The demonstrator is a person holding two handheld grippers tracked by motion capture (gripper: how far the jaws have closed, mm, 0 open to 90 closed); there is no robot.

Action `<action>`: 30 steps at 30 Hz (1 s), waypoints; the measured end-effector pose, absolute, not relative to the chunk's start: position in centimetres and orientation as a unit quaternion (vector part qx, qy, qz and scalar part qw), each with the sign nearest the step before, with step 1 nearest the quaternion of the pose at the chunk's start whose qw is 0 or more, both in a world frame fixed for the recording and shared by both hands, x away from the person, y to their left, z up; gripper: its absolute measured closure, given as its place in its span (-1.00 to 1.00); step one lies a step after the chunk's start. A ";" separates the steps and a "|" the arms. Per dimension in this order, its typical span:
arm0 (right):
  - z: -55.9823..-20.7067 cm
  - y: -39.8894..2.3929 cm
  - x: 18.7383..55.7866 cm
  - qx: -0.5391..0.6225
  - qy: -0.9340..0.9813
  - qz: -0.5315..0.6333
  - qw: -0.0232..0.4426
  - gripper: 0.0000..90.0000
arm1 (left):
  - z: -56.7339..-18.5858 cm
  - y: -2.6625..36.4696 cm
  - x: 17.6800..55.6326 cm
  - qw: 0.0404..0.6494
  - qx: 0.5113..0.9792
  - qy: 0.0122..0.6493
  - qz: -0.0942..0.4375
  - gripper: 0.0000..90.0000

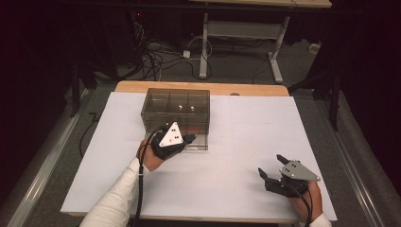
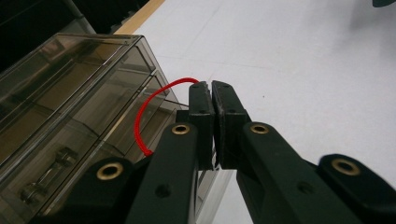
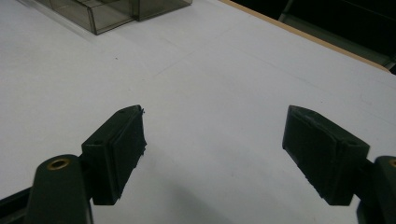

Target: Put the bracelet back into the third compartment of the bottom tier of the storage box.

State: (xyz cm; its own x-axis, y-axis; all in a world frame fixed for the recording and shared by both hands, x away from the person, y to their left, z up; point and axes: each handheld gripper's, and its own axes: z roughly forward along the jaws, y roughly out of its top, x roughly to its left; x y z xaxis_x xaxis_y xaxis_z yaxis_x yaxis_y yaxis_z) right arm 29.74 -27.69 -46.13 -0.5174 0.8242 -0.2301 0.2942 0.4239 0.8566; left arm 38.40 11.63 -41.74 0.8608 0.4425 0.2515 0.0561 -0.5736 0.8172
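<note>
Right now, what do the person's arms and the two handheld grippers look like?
Both grippers are black. The left gripper carries a white-looking triangular plate with dark dots; the right gripper carries a grey one. Fingers are black blocks on arms with brass-coloured rivets. Black cables trail from each gripper. White sleeves cover the forearms.

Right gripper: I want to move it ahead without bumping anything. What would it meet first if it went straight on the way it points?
Probably nothing soon: the right gripper has bare white table ahead; the clear box sits off to one side.
</note>
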 end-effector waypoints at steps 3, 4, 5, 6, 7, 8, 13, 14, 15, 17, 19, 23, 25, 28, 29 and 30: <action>-46.1 -27.7 29.7 0.360 0.776 0.397 0.333 -0.50 | -41.8 11.9 38.6 0.438 0.858 0.151 0.221 0.89; -46.1 -27.7 29.7 0.360 0.776 0.397 0.334 -0.50 | -41.8 12.0 38.6 0.437 0.858 0.151 0.222 0.89; -46.1 -27.7 29.7 0.360 0.775 0.397 0.333 -0.50 | -41.8 12.1 38.6 0.436 0.858 0.152 0.223 0.89; -46.1 -27.7 29.7 0.360 0.775 0.397 0.334 -0.50 | -41.7 12.2 38.7 0.437 0.858 0.154 0.222 0.89; -46.1 -27.7 29.7 0.361 0.776 0.396 0.334 -0.50 | -41.7 12.3 38.7 0.436 0.858 0.155 0.223 0.89; -46.1 -27.7 29.7 0.360 0.776 0.396 0.334 -0.50 | -41.7 12.4 38.7 0.436 0.858 0.156 0.224 0.89; -46.1 -27.6 29.7 0.358 0.776 0.396 0.334 -0.50 | -41.8 12.9 38.9 0.435 0.856 0.164 0.226 0.89; -46.1 -27.6 29.7 0.359 0.776 0.396 0.334 -0.50 | -41.8 13.0 38.9 0.436 0.855 0.166 0.225 0.89; -46.2 -27.6 29.7 0.359 0.777 0.396 0.334 -0.50 | -41.8 13.1 39.0 0.434 0.856 0.167 0.226 0.89; -46.2 -27.6 29.7 0.358 0.777 0.395 0.334 -0.50 | -41.9 13.2 39.1 0.433 0.856 0.170 0.225 0.89; -46.2 -27.6 29.7 0.359 0.777 0.395 0.334 -0.50 | -42.0 13.4 39.2 0.434 0.855 0.172 0.225 0.89; -46.2 -27.6 29.7 0.358 0.777 0.395 0.334 -0.50 | -42.1 13.4 39.3 0.429 0.857 0.174 0.227 0.89; -46.2 -27.6 29.7 0.359 0.777 0.395 0.334 -0.50 | -42.2 13.5 39.4 0.429 0.857 0.175 0.226 0.89; -46.2 -27.6 29.7 0.359 0.777 0.396 0.334 -0.50 | -42.3 13.6 39.4 0.427 0.857 0.176 0.226 0.89; -46.2 -27.6 29.7 0.358 0.777 0.395 0.334 -0.50 | -42.3 13.6 39.4 0.425 0.858 0.176 0.228 0.89; -46.2 -27.6 29.7 0.358 0.777 0.395 0.334 -0.50 | -42.3 13.6 39.5 0.424 0.858 0.177 0.229 0.89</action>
